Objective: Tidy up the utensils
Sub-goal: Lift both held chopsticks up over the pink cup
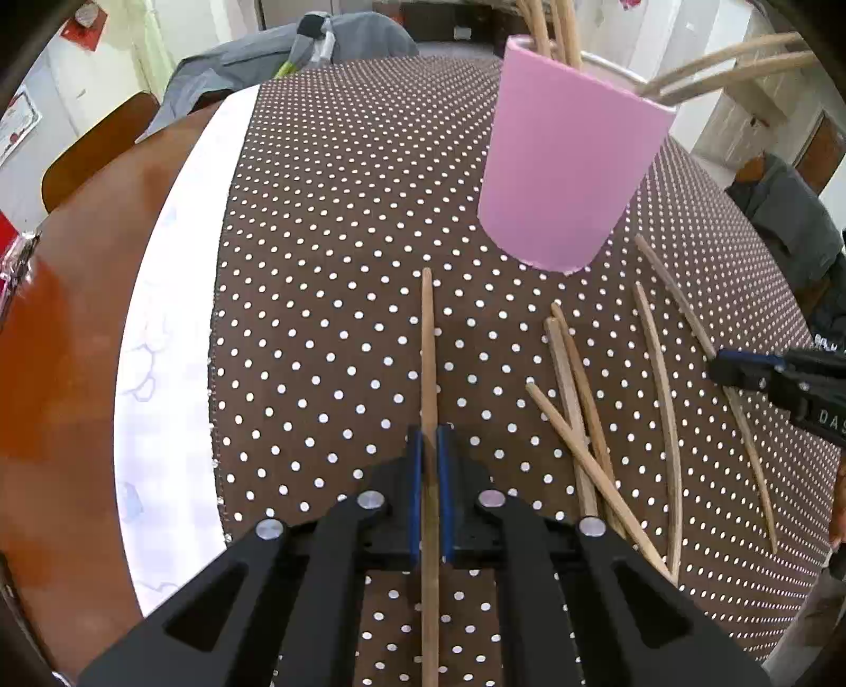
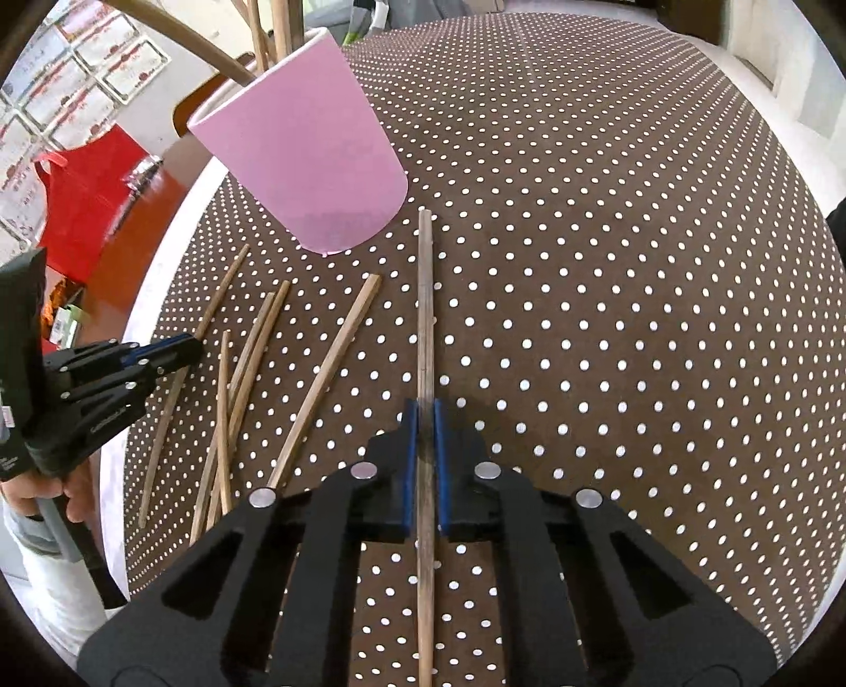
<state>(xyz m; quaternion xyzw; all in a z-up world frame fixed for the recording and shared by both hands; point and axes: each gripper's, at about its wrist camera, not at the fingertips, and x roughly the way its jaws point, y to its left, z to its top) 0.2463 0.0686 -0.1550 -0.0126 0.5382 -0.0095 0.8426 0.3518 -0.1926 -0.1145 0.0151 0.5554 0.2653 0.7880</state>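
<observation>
Left wrist view: the left gripper (image 1: pixel 429 449) is closed on a wooden chopstick (image 1: pixel 427 338) that runs straight ahead between its blue pads (image 1: pixel 415 475), its far tip near the base of a pink cup (image 1: pixel 566 169). The cup stands upright on a brown cloth with white dots (image 1: pixel 328 222) and holds several more sticks (image 1: pixel 560 26). Right of the held stick, loose chopsticks (image 1: pixel 576 401) lie crossed on the cloth. At the right edge the right gripper (image 1: pixel 722 370) reaches in over the outermost stick.

Right wrist view: the right gripper (image 2: pixel 425 423) is clamped on a darker chopstick (image 2: pixel 424 296), which points toward the pink cup (image 2: pixel 312 164) and ends just beside its base. Loose chopsticks (image 2: pixel 248 359) lie scattered to the left on the dotted cloth (image 2: pixel 608 264). The left gripper (image 2: pixel 193 346), held by a hand (image 2: pixel 74 497), enters from the left edge with its jaws together over one thin stick.
</observation>
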